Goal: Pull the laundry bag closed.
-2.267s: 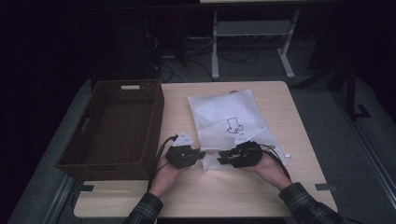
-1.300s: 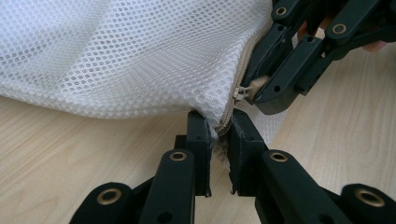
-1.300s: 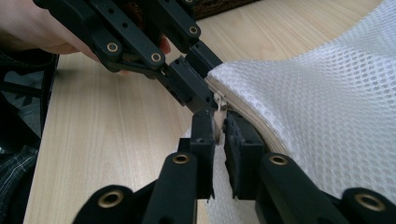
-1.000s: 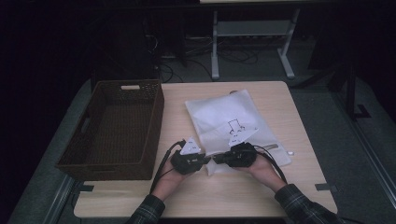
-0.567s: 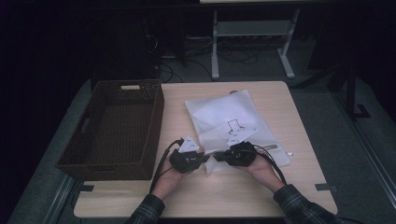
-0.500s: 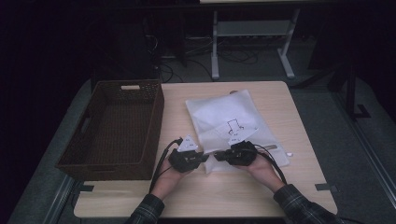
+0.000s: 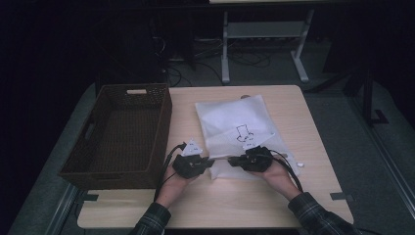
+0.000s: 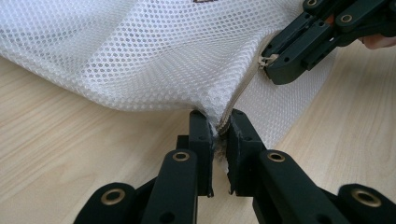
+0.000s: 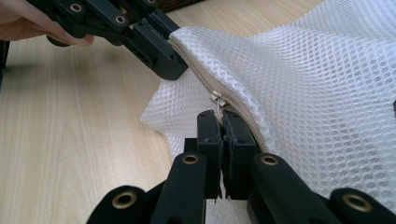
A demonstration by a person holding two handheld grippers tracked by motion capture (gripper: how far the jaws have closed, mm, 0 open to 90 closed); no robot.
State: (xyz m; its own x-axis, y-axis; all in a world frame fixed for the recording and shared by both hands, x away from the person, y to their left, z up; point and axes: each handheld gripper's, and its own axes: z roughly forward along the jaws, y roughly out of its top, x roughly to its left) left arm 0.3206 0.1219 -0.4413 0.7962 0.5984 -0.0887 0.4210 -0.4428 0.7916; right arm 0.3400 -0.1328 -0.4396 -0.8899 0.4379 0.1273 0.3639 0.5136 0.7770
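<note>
A white mesh bag (image 7: 230, 117) with a black print lies on the wooden table (image 7: 235, 200). Its near edge, with a beige zipper (image 9: 205, 84), is lifted between the two grippers. My left gripper (image 8: 218, 123) is shut on the bag's corner at the zipper's end; from above it sits at the bag's near left corner (image 7: 209, 160). My right gripper (image 9: 220, 116) is shut on the zipper pull (image 9: 218, 99), a little along the seam from the left one (image 9: 170, 65). From above the right gripper (image 7: 232, 159) faces the left, tips close together.
A dark wicker basket (image 7: 134, 87) stands at the table's left, close beside the left hand. A small white scrap (image 7: 299, 164) lies by the right hand. Behind the table are a metal frame and cables on the floor.
Since the earliest frame the left gripper has shifted slightly right, toward the right gripper, and the bag's near edge has bunched up. Over the last second both hands have barely moved.
</note>
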